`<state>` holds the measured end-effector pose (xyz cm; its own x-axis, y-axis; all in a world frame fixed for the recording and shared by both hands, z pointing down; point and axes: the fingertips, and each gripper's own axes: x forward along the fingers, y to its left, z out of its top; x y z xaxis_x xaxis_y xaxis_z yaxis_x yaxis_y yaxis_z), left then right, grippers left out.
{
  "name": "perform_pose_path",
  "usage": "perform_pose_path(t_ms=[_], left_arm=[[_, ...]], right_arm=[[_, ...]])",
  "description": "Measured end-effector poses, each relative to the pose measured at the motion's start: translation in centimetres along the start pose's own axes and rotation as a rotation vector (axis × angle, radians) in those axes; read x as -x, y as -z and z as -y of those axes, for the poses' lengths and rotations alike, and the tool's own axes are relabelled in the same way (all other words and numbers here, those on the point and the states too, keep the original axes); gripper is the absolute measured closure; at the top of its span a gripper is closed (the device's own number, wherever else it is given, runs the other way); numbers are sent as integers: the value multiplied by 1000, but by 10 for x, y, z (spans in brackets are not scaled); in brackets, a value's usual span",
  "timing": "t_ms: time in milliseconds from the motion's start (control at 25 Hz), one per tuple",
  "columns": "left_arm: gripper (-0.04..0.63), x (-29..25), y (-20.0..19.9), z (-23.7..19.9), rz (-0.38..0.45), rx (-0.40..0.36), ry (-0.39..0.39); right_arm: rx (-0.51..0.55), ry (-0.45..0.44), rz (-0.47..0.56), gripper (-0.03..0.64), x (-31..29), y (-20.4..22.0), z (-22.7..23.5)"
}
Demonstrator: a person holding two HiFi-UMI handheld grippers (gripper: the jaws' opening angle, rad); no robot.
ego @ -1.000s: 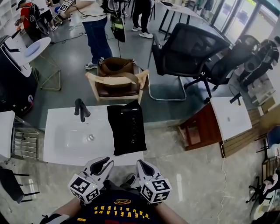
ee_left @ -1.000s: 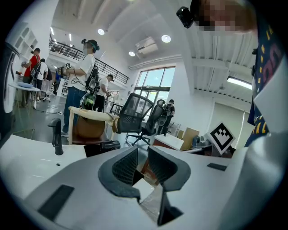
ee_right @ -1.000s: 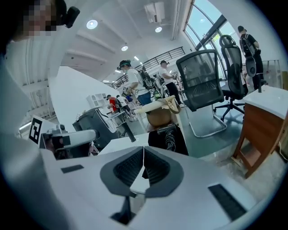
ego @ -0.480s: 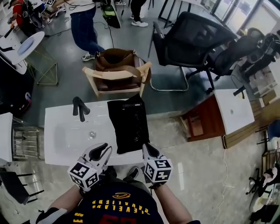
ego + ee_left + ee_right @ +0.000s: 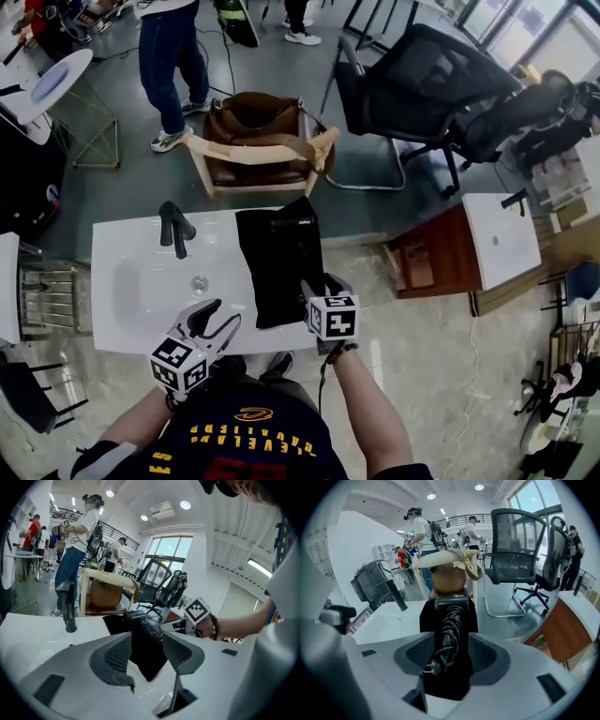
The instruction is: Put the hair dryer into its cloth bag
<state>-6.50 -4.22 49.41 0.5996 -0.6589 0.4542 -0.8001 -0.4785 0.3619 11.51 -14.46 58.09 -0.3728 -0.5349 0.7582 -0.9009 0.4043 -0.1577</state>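
A black cloth bag (image 5: 279, 267) lies flat on the white counter (image 5: 122, 328), to the right of the sink. The black hair dryer (image 5: 451, 609) rests on top of it, its coiled cord (image 5: 447, 639) and plug pointing toward me. My right gripper (image 5: 323, 284) hovers at the bag's near end. Its jaws have just been opening, and the cord lies in line between them without the pads pressing on it. Lower left, my left gripper (image 5: 218, 317) is over the counter's front edge. Its jaws have also just been opening, with nothing between them.
A black faucet (image 5: 173, 228) stands behind the sink basin (image 5: 159, 286). Past the counter are a wooden chair holding a brown bag (image 5: 258, 141), a black office chair (image 5: 412, 89) and a standing person (image 5: 169, 56). A small white table (image 5: 502, 239) is on the right.
Both grippers have moved forward and down from near my body to the counter, the right one reaching the bag's near end. Both pairs of jaws have opened.
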Motion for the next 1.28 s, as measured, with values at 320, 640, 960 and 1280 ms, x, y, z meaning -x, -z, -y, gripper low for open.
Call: perform_pose_path(t_ms=[320, 640, 960, 1280], left_arm=[[407, 28, 12, -17, 10, 71, -44], [407, 55, 23, -33, 37, 127, -117], [408, 54, 24, -28, 35, 131, -106], [408, 39, 24, -5, -11, 38, -15]], right_arm=[[32, 9, -107, 390, -61, -20, -1], [90, 43, -262, 379, -98, -5, 0], [69, 15, -273, 378, -104, -2, -2], [-5, -29, -220, 379, -72, 1, -7]])
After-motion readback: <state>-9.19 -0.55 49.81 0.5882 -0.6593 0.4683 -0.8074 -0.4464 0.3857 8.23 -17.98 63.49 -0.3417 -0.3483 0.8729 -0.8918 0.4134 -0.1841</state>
